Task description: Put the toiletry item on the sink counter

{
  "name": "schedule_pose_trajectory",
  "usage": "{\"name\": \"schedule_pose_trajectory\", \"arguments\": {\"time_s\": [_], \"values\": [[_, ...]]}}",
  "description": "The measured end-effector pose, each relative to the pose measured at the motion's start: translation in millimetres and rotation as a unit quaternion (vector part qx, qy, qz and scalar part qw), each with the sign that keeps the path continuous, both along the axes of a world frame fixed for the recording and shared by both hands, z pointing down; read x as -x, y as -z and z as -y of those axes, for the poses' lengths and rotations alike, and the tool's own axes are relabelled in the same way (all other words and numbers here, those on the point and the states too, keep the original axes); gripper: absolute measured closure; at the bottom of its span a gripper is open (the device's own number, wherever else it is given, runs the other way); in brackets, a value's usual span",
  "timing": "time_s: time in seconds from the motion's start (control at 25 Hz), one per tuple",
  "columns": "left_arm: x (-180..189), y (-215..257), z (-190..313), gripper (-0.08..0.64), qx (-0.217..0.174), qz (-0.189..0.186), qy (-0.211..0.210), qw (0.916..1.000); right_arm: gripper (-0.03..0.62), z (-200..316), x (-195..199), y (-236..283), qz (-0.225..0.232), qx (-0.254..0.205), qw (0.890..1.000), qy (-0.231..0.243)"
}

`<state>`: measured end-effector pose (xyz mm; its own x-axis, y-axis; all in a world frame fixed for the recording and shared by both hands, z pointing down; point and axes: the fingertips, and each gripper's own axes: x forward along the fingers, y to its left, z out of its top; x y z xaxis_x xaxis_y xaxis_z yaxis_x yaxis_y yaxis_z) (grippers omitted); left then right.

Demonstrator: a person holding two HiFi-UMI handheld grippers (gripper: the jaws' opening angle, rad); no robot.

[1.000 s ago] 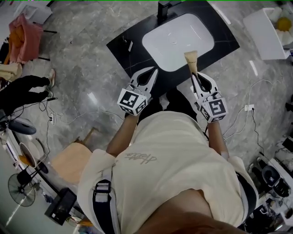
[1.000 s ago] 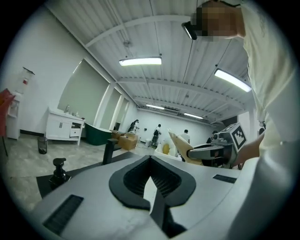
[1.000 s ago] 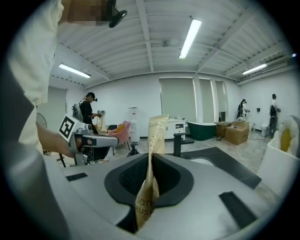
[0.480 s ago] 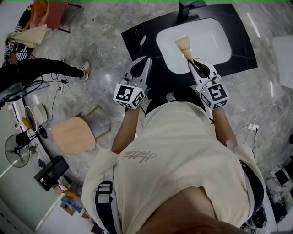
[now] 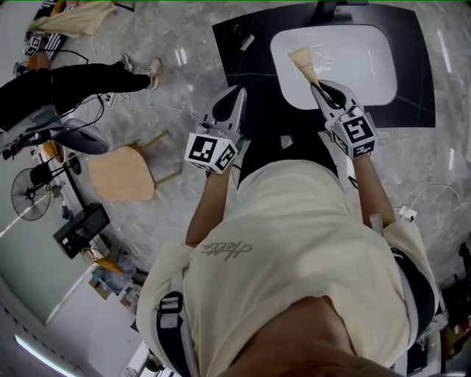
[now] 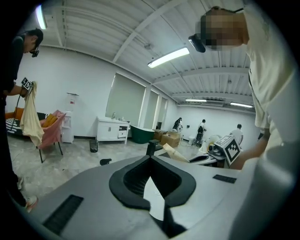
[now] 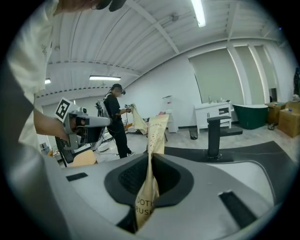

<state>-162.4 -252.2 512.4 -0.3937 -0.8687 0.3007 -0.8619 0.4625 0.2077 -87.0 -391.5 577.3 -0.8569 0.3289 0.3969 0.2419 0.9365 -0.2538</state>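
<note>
Left of the sink basin (image 5: pixel 353 70), the left gripper (image 5: pixel 238 94) hung at the black counter's (image 5: pixel 246 62) front-left edge, its jaws pressed together on nothing, much as it had half a second before. The toothbrush packet (image 5: pixel 302 63) had travelled from the basin's front rim to a spot above its left half, short of the faucet (image 5: pixel 329 9). The right gripper (image 5: pixel 319 87), at the basin's front rim, kept the packet's lower end pinched, upper end pointing inward.
</note>
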Motion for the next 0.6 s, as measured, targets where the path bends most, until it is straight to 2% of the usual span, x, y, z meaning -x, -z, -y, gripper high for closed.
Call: {"name": "schedule_pose_trajectory", "arguments": {"time_s": [0.16,0.32,0.6], "values": [[8,-20,-3,0.557,-0.002,-0.019,0.023,0.9996,0.569,-1,16,-21,-0.011,0.017,1.0,0.002],[-1,-36,-14,0.557,0.002,-0.041,0.025,0.9988,0.569,-17,10,-48,-0.049,0.029,0.998,0.015],[14,-26,-54,0.557,-0.022,-0.025,0.025,0.9991,0.569,-62,30,-68,-0.087,0.009,0.996,0.023]]}}
